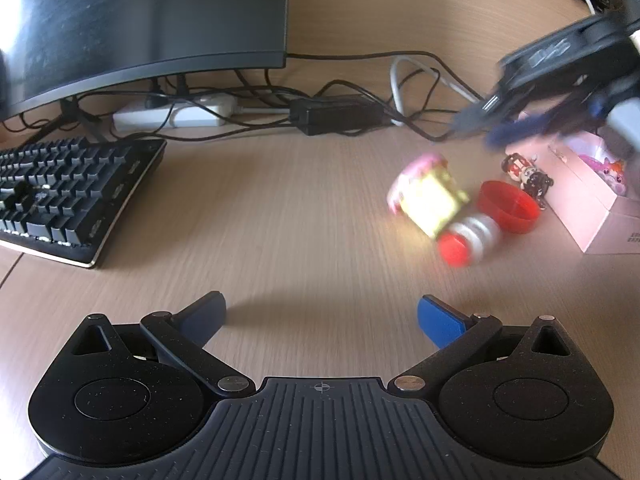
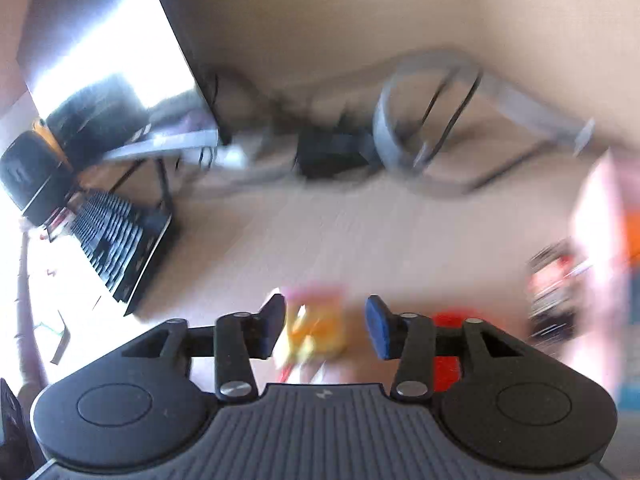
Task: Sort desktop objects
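Observation:
A yellow toy with a pink top, a metal spring and a red base point(image 1: 434, 208) lies tilted on the wooden desk, blurred. A red cup point(image 1: 508, 207) and small figurines point(image 1: 528, 176) sit beside a pink box point(image 1: 596, 200). My left gripper point(image 1: 320, 320) is open and empty, low over the desk, well short of the toy. My right gripper point(image 2: 326, 328) is open, its blue pads on either side of the blurred yellow toy point(image 2: 316, 332), not touching it. The right gripper also shows in the left wrist view point(image 1: 516, 128), above the figurines.
A black keyboard point(image 1: 68, 196) lies at the left under a curved monitor point(image 1: 140, 20). A power strip point(image 1: 172, 114), a black adapter point(image 1: 336, 114) and tangled cables point(image 1: 412, 88) lie behind. The right wrist view is heavily blurred.

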Demonstrator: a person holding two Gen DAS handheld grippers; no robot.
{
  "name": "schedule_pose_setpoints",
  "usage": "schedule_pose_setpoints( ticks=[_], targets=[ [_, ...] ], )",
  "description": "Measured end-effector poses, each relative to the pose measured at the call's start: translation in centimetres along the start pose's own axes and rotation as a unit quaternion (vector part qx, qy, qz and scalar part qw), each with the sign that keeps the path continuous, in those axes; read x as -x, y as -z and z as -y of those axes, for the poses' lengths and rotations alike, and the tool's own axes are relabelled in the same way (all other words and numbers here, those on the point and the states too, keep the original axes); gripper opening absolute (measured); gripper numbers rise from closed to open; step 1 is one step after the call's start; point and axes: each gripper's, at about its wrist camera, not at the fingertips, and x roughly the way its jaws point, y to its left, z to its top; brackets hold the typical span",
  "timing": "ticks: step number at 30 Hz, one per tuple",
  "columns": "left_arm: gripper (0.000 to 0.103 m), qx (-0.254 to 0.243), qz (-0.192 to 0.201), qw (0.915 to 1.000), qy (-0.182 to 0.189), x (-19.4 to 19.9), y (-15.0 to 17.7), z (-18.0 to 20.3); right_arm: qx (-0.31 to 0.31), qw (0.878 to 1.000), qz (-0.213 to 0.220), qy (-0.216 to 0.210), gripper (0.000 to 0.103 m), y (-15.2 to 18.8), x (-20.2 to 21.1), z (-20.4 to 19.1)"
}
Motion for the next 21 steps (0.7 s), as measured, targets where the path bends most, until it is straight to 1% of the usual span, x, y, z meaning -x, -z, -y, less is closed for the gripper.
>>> schedule_pose_setpoints(
  ticks=[2,3,4,6,7,9,10,12,14,15,17,21],
  targets=[
    [0.103,-0.001,0.0,1.0,-0.001,0.0,0.0,0.0,0.018,0.998,0.019,0.058,0.046,-0.8,1.3,0.8],
    [0.103,-0.001,0.0,1.0,-0.001,0.0,0.0,0.0,0.029,0.995,0.02,0.094,0.043,-1.0,1.3,1.0],
    [0.103,-0.001,-0.001,1.0,-0.001,0.0,0.0,0.1,0.037,0.992,0.02,0.12,0.034,-1.1,1.0,1.2],
    [0.103,-0.003,-0.001,1.0,-0.003,0.0,0.0,0.1,0.048,0.987,0.013,0.152,0.024,-1.2,0.0,1.8],
    [0.103,-0.004,-0.002,1.0,-0.004,0.0,0.0,0.2,0.054,0.985,0.012,0.164,0.022,-1.3,-0.7,1.9],
    [0.103,-0.008,-0.003,0.9999,-0.007,-0.1,0.0,0.3,0.065,0.977,0.008,0.201,0.021,-1.5,-2.5,2.0],
    [0.103,-0.01,-0.004,0.9999,-0.008,-0.1,0.0,0.3,0.069,0.973,0.005,0.219,0.019,-1.6,-3.4,2.0],
    [0.103,-0.013,-0.006,0.9998,-0.012,-0.2,0.0,0.5,0.076,0.966,-0.003,0.248,0.018,-1.6,-4.5,2.6],
    [0.103,-0.014,-0.006,0.9998,-0.012,-0.2,0.0,0.5,0.073,0.962,-0.015,0.263,0.018,-1.6,-5.0,3.3],
    [0.103,-0.014,-0.006,0.9998,-0.012,-0.2,0.0,0.5,0.067,0.963,-0.018,0.259,0.018,-1.4,-5.0,3.6],
    [0.103,-0.014,-0.006,0.9998,-0.012,-0.2,0.0,0.5,0.057,0.969,-0.027,0.237,0.018,-0.9,-4.4,3.5],
    [0.103,-0.015,-0.007,0.9998,-0.013,-0.2,0.0,0.6,0.06,0.975,-0.048,0.207,0.018,1.3,-2.5,2.7]
  ],
)
